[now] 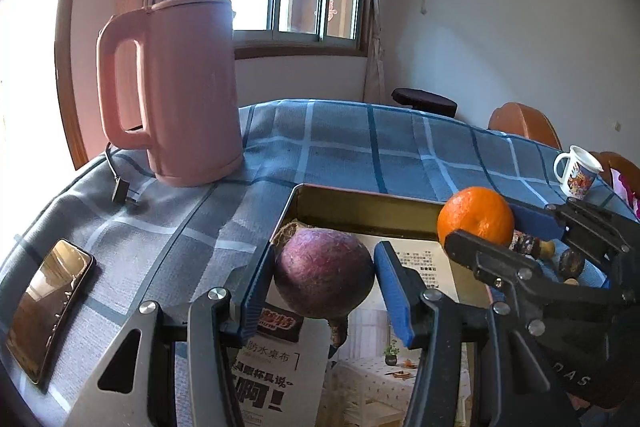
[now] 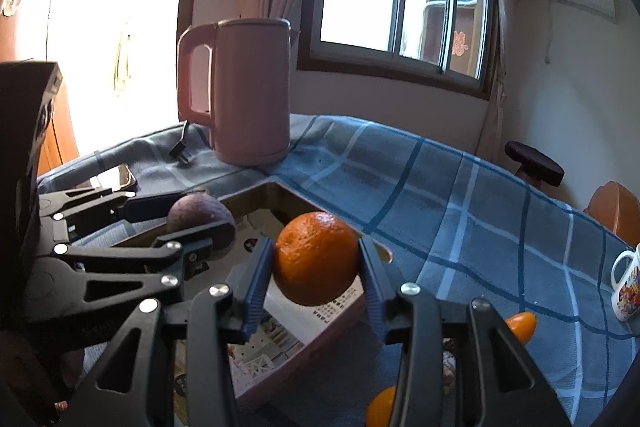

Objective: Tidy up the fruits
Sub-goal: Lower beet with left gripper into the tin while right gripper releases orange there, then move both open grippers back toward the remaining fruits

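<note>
My left gripper [image 1: 320, 275] is clamped on a purple round fruit [image 1: 324, 273], and my right gripper [image 2: 316, 267] grips an orange [image 2: 316, 258]. I hold both above the open tin box [image 1: 360, 205], lined with printed paper, on the blue checked tablecloth [image 2: 460, 211]. I judge this the placing step: next I should lower each fruit inside, then release.

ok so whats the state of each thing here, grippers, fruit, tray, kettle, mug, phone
left gripper: shut on the purple fruit, over the tray
purple fruit: held in the air
right gripper: shut on the orange, over the tray
orange: held in the air
tray: holds printed paper, no fruit seen resting in it
kettle: upright, lid closed, unplugged
mug: upright
phone: flat, screen dark
</note>
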A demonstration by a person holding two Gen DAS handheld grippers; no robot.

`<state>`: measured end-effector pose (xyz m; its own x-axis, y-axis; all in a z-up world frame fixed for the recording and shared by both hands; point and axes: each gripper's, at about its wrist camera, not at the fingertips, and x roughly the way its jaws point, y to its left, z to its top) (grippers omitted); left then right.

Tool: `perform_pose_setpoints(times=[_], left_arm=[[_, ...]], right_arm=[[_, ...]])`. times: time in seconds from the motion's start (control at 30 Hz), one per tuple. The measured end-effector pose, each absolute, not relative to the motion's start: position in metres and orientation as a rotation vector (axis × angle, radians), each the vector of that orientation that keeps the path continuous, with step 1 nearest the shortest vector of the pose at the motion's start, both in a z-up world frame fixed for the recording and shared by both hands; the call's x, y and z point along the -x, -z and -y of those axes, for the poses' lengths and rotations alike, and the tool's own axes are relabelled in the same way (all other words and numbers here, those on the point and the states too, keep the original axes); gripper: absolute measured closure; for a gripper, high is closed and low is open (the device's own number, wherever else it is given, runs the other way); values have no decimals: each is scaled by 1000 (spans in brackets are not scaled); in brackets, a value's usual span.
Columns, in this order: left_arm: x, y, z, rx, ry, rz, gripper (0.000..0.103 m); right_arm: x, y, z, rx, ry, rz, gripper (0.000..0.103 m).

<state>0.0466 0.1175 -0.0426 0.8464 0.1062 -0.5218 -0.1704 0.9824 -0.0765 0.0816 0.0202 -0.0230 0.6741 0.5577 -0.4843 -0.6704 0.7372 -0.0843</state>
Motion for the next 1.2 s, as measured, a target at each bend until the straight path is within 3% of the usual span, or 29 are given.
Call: perform_pose_setpoints(times=[0.7,0.87,1.07,1.2], left_arm=[[-59,50,-121,129,-152,-624,49],[-49,44,-120,117,-190,-560,46],[-35,32,-113,137,-170,-476,32],[-24,20,-90,123,-116,-420,29]], right_arm=[[-96,43,-28,290,-690,-558,55],[-97,40,-21,257,-654,-538,37],[-89,30,-5,219,-650,-509,34],[-69,17,30,216,-594,-457,26]])
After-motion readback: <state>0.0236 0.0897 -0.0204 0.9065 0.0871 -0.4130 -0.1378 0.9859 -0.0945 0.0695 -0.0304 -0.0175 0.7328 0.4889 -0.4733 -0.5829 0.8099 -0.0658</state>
